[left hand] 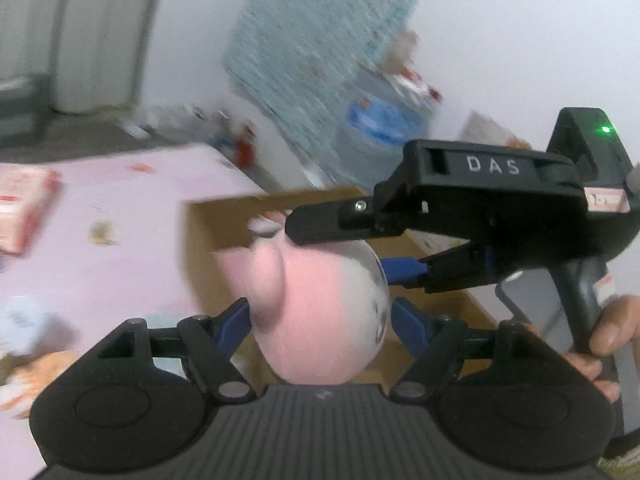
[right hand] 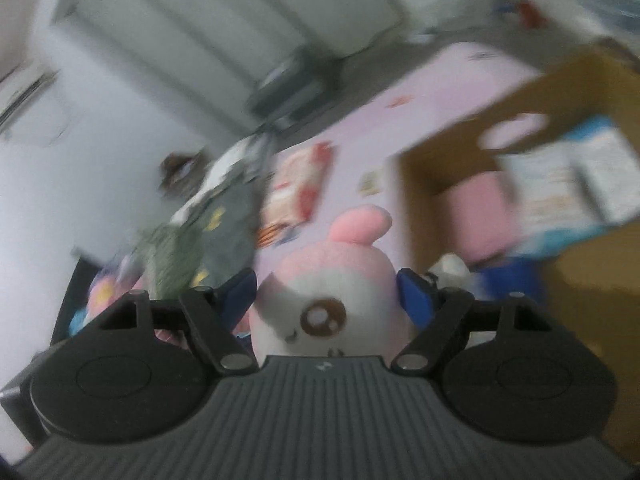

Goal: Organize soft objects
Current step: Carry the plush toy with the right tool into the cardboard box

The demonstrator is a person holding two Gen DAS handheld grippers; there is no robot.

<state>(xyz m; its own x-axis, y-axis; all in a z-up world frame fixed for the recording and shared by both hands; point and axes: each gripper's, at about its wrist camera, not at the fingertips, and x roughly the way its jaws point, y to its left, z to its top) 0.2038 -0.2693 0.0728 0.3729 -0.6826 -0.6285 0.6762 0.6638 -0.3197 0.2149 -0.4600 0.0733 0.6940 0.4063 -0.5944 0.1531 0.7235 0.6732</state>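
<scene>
A round pink and white plush toy (left hand: pixel 320 300) with a pink ear and a brown eye (right hand: pixel 332 280) hangs in the air in front of an open cardboard box (left hand: pixel 224 220). My left gripper (left hand: pixel 320 320) presses its blue pads (left hand: pixel 236 324) on the toy's two sides. My right gripper (left hand: pixel 340 250) comes in from the right, one finger on top of the toy and one blue pad against its side. In the right wrist view the right gripper (right hand: pixel 328 296) clamps the toy's face, with the cardboard box (right hand: pixel 460 152) just beyond to the right. Both views are blurred.
A pink surface (left hand: pixel 120 240) carries a red and white packet (left hand: pixel 24 208) and small scraps. A blue water jug (left hand: pixel 380 128) stands by the wall. A pile of dark clothes (right hand: pixel 216 220) lies on the left. The box holds a pink item (right hand: pixel 484 208) and blue-white packs (right hand: pixel 568 184). A hand (left hand: pixel 608 328) grips the right handle.
</scene>
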